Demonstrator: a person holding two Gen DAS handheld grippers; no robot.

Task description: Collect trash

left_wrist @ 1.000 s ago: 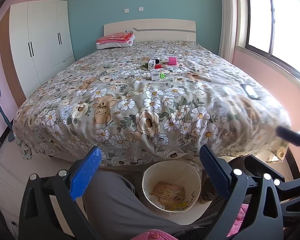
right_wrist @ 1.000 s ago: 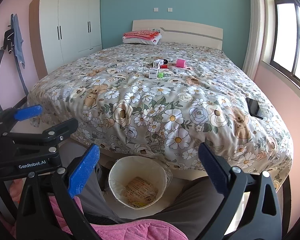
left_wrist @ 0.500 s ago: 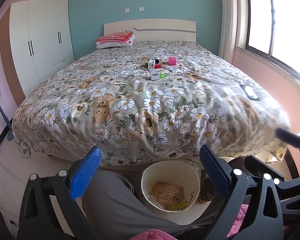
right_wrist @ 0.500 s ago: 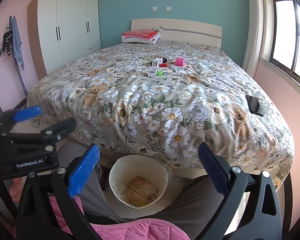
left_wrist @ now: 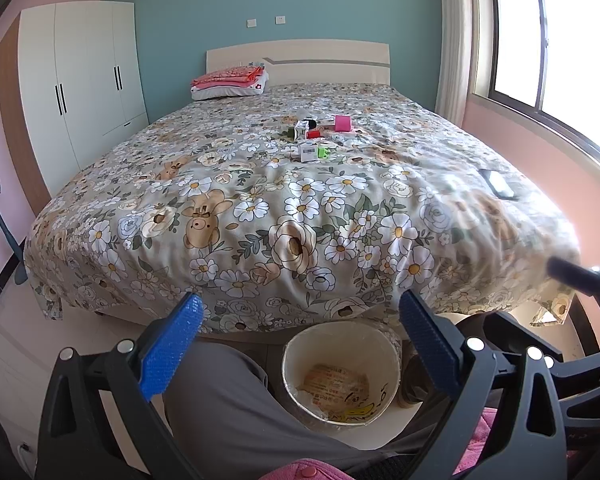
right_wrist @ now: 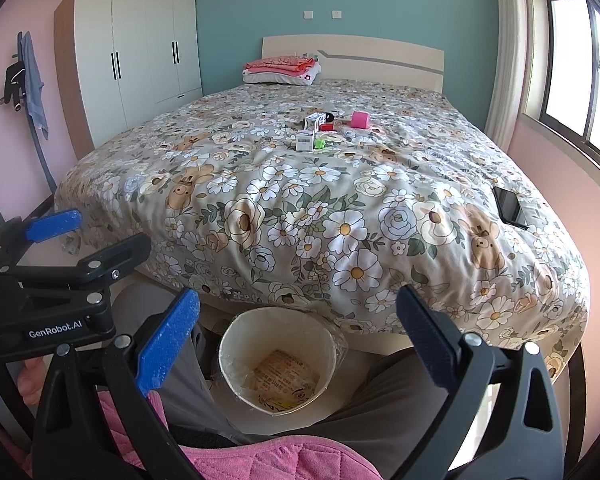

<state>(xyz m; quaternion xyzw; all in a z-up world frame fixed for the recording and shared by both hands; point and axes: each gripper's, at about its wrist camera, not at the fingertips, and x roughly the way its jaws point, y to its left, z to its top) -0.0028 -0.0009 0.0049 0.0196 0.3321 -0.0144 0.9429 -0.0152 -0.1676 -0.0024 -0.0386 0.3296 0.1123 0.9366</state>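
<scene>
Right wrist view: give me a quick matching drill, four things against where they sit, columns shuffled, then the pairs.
Things:
1. trash bin
2. black phone
3. pink roll
4. folded pink bedding

Places:
A. by the headboard
B. mid-bed, in the litter cluster
C. on the floor at the bed's foot, between the person's legs
D. near the bed's window-side edge

Pairs: 1-C, 2-D, 3-B, 4-A

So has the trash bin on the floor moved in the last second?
No. In both wrist views the trash bin sits at the same spot below the bed's foot edge, between the person's legs.
</scene>
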